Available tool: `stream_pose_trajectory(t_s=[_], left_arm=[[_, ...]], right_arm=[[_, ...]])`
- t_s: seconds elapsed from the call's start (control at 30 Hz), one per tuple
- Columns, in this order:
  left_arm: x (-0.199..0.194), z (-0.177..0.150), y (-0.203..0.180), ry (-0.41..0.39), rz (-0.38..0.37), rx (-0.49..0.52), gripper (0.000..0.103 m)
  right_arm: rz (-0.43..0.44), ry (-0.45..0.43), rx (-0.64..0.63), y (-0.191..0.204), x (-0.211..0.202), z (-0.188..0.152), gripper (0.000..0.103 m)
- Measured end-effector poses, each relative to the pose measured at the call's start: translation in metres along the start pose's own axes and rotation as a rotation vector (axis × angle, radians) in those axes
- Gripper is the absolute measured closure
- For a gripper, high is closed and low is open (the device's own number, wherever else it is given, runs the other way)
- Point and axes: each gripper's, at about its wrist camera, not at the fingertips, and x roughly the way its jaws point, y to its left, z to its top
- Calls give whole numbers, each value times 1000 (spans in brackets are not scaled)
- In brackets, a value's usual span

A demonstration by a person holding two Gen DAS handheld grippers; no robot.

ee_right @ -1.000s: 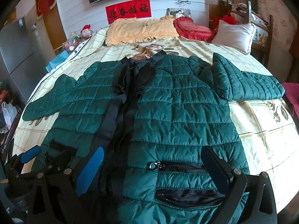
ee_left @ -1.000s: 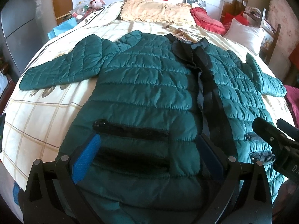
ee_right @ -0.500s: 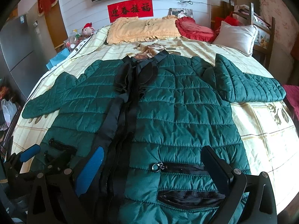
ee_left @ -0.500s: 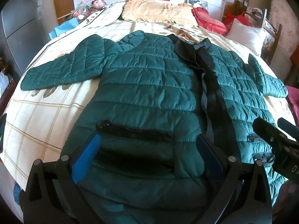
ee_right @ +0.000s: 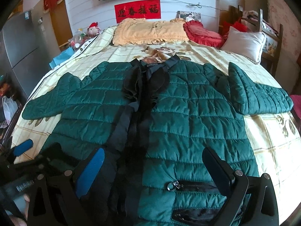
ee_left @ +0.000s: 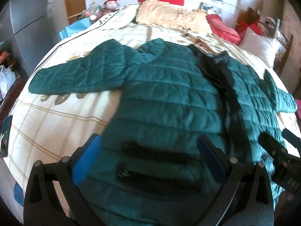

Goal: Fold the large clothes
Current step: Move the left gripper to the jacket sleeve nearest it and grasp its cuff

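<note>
Dark green quilted puffer jacket [ee_right: 188,116] is lying front-up and spread flat on the bed, hem nearest both cameras and collar pointing toward the headboard. Left tongs [ee_left: 148,156] are hovering over the hem on the jacket's left-hand panel, their blue-padded fingers [ee_left: 86,160] standing wide apart with nothing between them, straddling two black zippered pocket openings [ee_left: 158,152]; this view is smeared by motion blur. Right tongs [ee_right: 156,167] are hanging over the other panel, likewise spread apart and gripping nothing, with a small metal zipper pull [ee_right: 172,185] showing between the fingers at a black pocket. Running up the middle of the jacket is the black front placket [ee_right: 139,113], slightly rumpled toward the black collar [ee_right: 154,66]. Both sleeves are stretching outward, the one on the left [ee_right: 49,101] lying flat on the sheet, the one on the right [ee_right: 257,96] bending across the shoulder. Underneath is showing a cream bedsheet with a tan grid and floral print [ee_right: 272,135]. Farther back, a frilled pale orange pillow [ee_right: 150,31] is sitting beside a red heart-shaped cushion [ee_right: 203,33], with a white pillow [ee_right: 244,43] at the far right edge. On the white wall behind is hanging a red banner with black characters [ee_right: 137,10].
</note>
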Motion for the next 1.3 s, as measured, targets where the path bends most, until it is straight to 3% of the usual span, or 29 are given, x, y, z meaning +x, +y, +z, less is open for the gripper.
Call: stream_pose_trajectory(t_s=[0.3, 0.6, 0.87, 0.97, 1.1, 1.3], left_arm=[[16, 35, 78, 9, 86, -143, 1], [54, 68, 212, -1, 239, -371, 1], [103, 87, 316, 5, 319, -558, 1], [116, 90, 333, 5, 346, -585, 3], [130, 91, 351, -1, 313, -634, 8], [143, 96, 357, -4, 279, -642, 25]], right_arm=[[14, 8, -26, 15, 14, 10, 0], [38, 49, -14, 12, 20, 7, 0], [30, 87, -25, 15, 25, 5, 0], [31, 98, -23, 16, 28, 5, 0], [25, 107, -28, 16, 32, 5, 0], [25, 129, -42, 20, 38, 4, 0]])
